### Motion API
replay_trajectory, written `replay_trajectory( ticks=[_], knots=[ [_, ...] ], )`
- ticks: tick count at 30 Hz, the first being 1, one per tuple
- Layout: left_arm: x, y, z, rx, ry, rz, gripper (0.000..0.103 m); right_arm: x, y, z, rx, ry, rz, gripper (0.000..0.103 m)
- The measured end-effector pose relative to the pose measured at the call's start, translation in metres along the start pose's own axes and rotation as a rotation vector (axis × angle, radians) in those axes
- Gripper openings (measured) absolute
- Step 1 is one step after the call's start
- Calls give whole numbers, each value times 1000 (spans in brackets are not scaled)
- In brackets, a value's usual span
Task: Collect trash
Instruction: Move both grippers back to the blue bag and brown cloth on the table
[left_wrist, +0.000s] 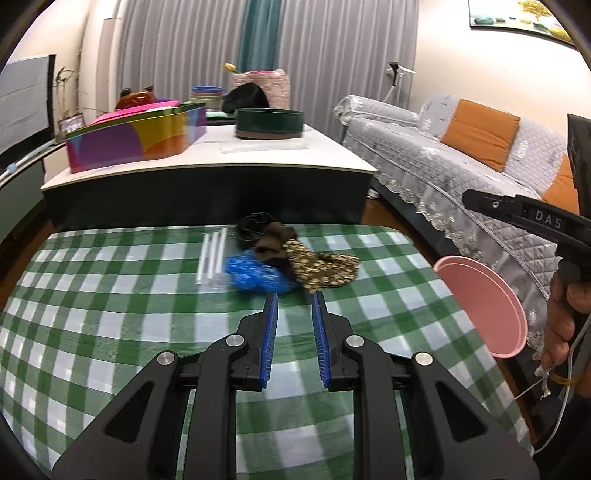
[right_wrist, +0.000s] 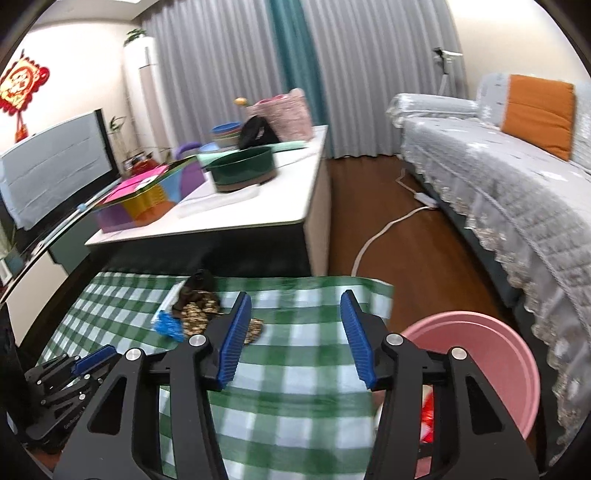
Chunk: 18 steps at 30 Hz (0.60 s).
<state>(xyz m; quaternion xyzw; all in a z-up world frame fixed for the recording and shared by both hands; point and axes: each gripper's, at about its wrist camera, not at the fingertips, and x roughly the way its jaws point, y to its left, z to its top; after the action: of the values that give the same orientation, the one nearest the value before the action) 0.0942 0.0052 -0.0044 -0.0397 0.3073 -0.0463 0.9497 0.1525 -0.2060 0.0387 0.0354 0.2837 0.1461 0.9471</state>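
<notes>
Checked tablecloth (left_wrist: 110, 295) bears trash pile (left_wrist: 280, 258); "DAS" marks right gripper (right_wrist: 295, 306), both grippers' jaws apart

White letters "DAS" are showing on the black body of the right claw (left_wrist: 532, 218), cut off at the frame's edge. Small print on the left claw (right_wrist: 74, 373) is staying too blurred to read.
</notes>
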Motion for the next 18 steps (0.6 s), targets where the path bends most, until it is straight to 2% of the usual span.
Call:
replay_trajectory(
  ticks=[8,14,18],
  knots=[
    [11,30,1,-47,10,48,19,45,35,-8,-22,52,59,51],
    [21,39,5,-60,9,67,19,71,43,-19,-7,88,89,51],
    [29,43,5,-72,19,71,19,82,46,-20,2,96,121,56]
  ],
)
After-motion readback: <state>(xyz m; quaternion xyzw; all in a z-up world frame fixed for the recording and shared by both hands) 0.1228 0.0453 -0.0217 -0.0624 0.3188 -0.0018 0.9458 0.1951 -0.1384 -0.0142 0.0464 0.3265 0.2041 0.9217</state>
